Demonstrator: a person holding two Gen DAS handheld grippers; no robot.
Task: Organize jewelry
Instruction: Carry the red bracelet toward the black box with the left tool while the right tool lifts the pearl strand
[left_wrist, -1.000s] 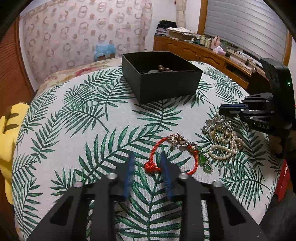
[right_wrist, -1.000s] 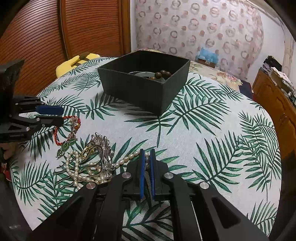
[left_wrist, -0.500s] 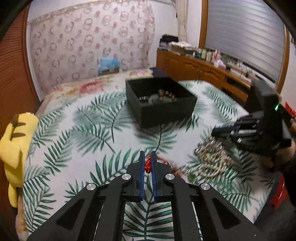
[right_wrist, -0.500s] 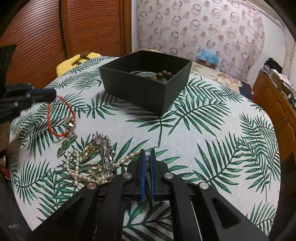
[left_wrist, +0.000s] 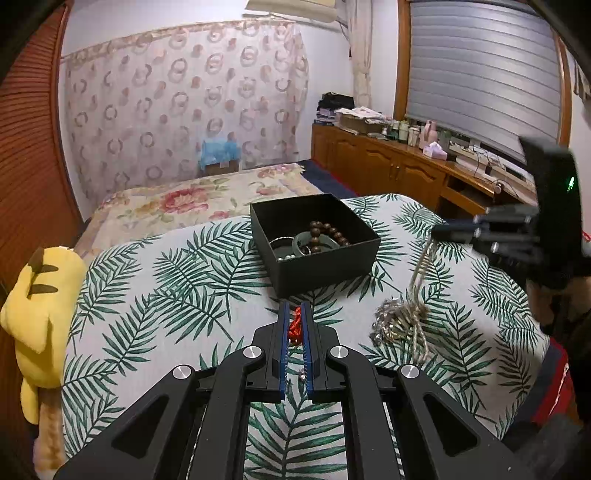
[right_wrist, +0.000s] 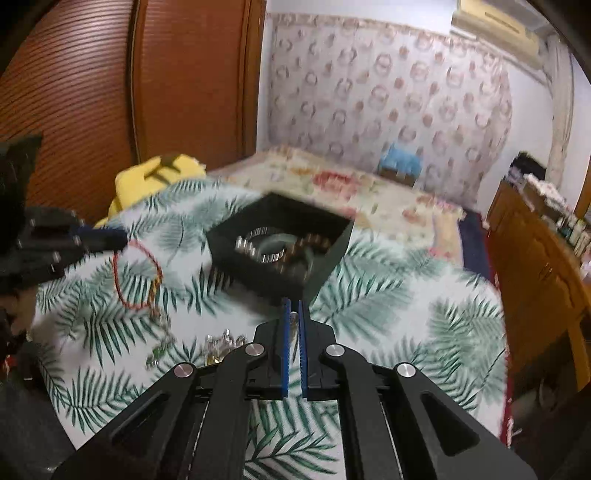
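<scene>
Both grippers are up: the left gripper (left_wrist: 294, 325) pinches the limp red cord bracelet (right_wrist: 136, 275) while the right gripper (right_wrist: 293, 325) clamps the dangling pearl-and-chain tangle (left_wrist: 400, 321), both near the black box (left_wrist: 314, 243), light, snag-prone loads best held by a strand.

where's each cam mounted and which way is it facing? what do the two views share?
Left wrist: sits on the left gripper, looking forward along its blue fingers at the black box; red bracelet pinched between them; right gripper at right.
Right wrist: sits on the right gripper, facing the same box from the other side, blurred; left gripper at left.
Shared: black box, leaf-print cloth, yellow plush, red bracelet.
</scene>
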